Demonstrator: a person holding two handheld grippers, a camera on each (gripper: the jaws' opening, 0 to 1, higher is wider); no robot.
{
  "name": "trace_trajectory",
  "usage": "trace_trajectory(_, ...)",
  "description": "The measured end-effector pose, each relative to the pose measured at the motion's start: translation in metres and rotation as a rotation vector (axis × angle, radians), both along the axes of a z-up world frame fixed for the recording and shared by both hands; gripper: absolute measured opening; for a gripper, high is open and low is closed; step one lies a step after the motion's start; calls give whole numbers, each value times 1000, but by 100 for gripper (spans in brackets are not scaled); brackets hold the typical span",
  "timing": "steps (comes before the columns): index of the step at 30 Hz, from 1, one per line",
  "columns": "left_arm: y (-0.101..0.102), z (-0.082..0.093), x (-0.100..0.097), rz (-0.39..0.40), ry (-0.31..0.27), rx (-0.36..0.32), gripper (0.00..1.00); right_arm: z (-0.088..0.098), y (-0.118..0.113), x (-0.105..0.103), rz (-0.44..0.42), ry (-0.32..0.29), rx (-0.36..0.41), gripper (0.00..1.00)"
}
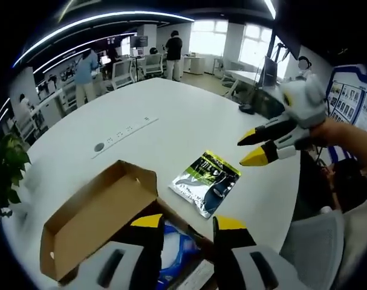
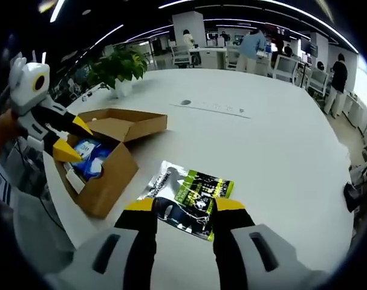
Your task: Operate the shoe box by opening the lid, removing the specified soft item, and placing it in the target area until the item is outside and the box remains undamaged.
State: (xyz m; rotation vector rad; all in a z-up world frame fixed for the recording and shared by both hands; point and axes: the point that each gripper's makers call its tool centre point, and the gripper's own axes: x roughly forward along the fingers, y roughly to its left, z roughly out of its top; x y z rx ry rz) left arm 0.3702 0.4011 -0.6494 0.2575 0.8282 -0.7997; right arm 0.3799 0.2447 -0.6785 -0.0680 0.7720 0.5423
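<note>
Left gripper (image 1: 188, 225): grey body, black jaws, yellow tips. Right gripper (image 2: 184, 207) matches, with a white housing.

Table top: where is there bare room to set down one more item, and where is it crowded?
The white table is bare beyond the silver-green pouch, out past the strip of power sockets to the far edge. It is crowded near the person: the open cardboard shoe box, its lid and the pouch lie close together, with both tongs above them.

A white counter (image 1: 189, 115) spreads wide; a power-socket strip (image 1: 124, 135) lies flush in its middle; a potted plant (image 2: 120, 67) stands at its edge; people (image 1: 173, 54) and office chairs (image 1: 123, 72) stand beyond it.
</note>
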Motion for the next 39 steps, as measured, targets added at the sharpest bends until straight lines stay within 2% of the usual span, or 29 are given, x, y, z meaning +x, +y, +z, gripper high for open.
trace_trajectory(8,28,5,-8,45,-10,-18,37,12,28,-8,37,8,47,38)
trace_trajectory(12,43,10,-13,75,-31,-32,49,17,43,-10,70,5,64,40)
trace_trajectory(18,76,16,-20,148,-41,-53,50,21,68,-15,122,9,83,44)
trace_trajectory(21,91,16,-24,175,-42,-51,52,25,78,-16,136,12,109,47)
trace_trajectory(27,118,16,-31,230,-48,-48,55,26,94,-20,174,17,115,50)
trace_trajectory(39,158,14,-42,325,-50,-46,56,30,132,-23,234,22,162,55)
